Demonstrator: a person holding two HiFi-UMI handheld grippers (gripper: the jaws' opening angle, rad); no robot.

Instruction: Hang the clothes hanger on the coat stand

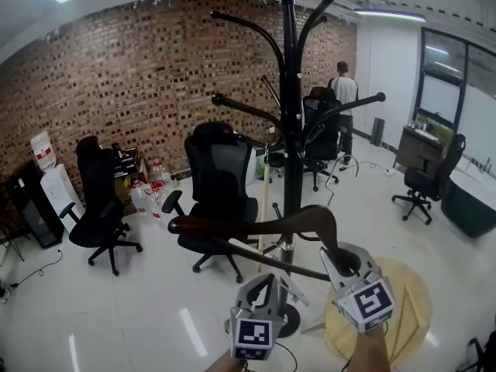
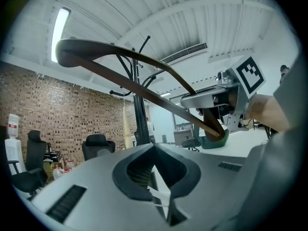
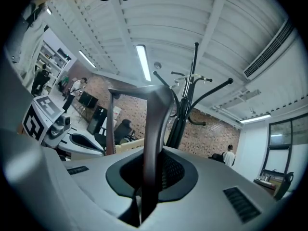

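The black coat stand (image 1: pixel 291 130) rises from the floor just ahead, its curved arms spreading at several heights. In front of its pole, about level, hangs the dark wooden clothes hanger (image 1: pixel 256 225), carried in the air and not yet on any arm.

The hanger looks rigid and fairly light, with smooth varnished wood that could slip or swing when held far from its middle. I judge a hold nearer the neck would steady it better than the end now pinched; the crossbar is the weaker part.

The right claw (image 1: pixel 341 266) is clamped on one end of the hanger, where shoulder and crossbar meet. The left claw (image 1: pixel 267 285) sits lower and beside it, its jaws together on nothing.

The head view alone shows the stand's full height and the hanger's place before it. The right gripper view shows the wood standing straight up between its jaws. The left gripper view shows the hanger's whole curve from below. I can't pick out the hook with certainty in any view
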